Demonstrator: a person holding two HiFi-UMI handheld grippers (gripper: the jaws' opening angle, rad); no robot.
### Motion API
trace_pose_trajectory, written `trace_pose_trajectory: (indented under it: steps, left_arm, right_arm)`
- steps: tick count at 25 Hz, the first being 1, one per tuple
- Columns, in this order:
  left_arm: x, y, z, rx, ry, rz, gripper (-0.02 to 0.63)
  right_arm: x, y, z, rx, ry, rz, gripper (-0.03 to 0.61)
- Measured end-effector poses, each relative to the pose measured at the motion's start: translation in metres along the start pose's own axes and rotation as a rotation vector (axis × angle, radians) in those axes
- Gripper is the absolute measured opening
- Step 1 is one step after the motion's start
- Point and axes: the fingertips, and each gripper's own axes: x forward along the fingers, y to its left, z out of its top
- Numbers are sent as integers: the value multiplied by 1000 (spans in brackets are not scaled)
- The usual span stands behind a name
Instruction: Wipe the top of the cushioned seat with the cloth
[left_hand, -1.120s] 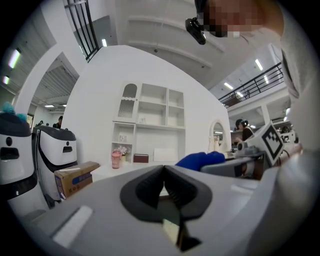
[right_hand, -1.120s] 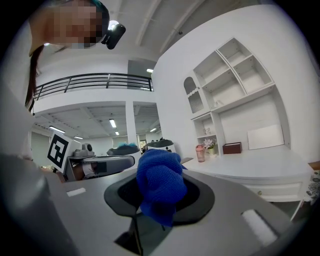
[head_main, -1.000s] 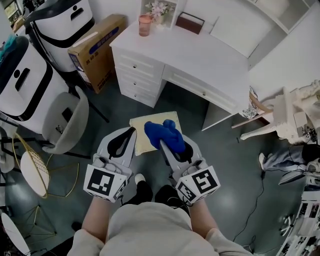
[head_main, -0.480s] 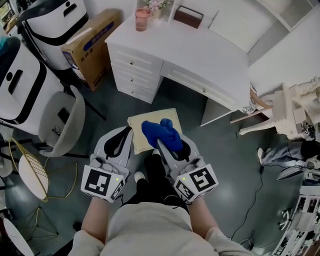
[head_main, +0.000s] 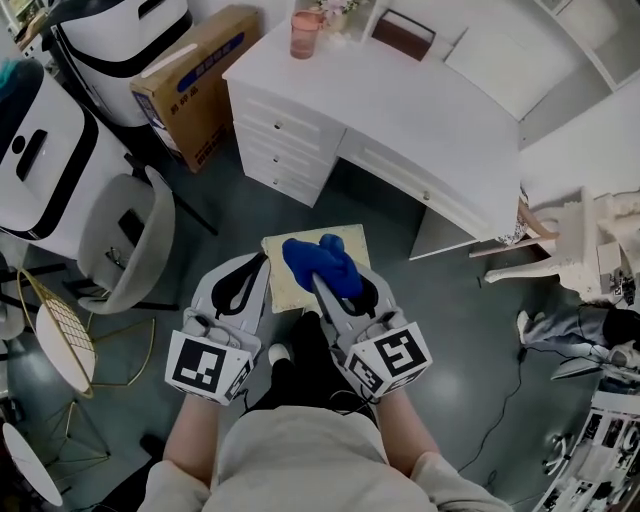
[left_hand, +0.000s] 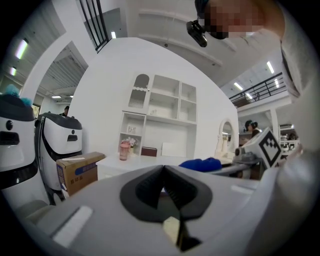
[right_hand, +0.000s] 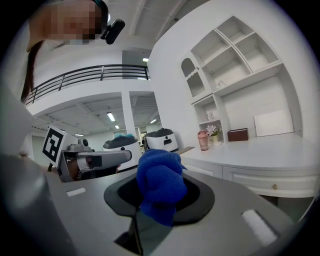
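The cushioned seat (head_main: 330, 240) is a pale yellow square stool on the dark floor in front of the white desk, partly hidden by both grippers in the head view. My right gripper (head_main: 326, 280) is shut on a bunched blue cloth (head_main: 320, 262), held above the seat's middle. That cloth (right_hand: 159, 186) fills the jaws in the right gripper view. My left gripper (head_main: 248, 282) hovers at the seat's left edge, shut with nothing between its jaws. In the left gripper view the left gripper (left_hand: 163, 189) points level toward the desk, with the blue cloth (left_hand: 202, 163) showing at the right.
A white desk (head_main: 400, 110) with drawers stands just beyond the seat; a pink cup (head_main: 303, 34) sits on it. A cardboard box (head_main: 190, 80) and white machines (head_main: 40, 160) are at the left. A grey chair (head_main: 125, 240) and a gold wire stool (head_main: 65, 335) stand at my left.
The view has shifted slightly; both grippers and the cloth stay over the seat in almost the same pose.
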Motion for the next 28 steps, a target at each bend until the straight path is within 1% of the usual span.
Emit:
trace_pose_trajectory:
  steps: [7,12,21,25,28]
  left_arm:
    - [31,21,-13,-25,13,35,0]
    - [50,40,-32,-39,41,71,0]
    - [66,60,-81,-75,109,89,0]
    - [71,64,-109,-118,160,89,0]
    - [75,67,-129,-133,183,87,0]
  right_arm:
    - [42,-26,-17,11,56,43,133]
    - [72,-45,-40,25,109,57,133]
    - [111,-63,-98,74,204,71,135]
    - [131,-69,-131,99,247,77,135]
    - [146,-74,-160,118,284,84,135]
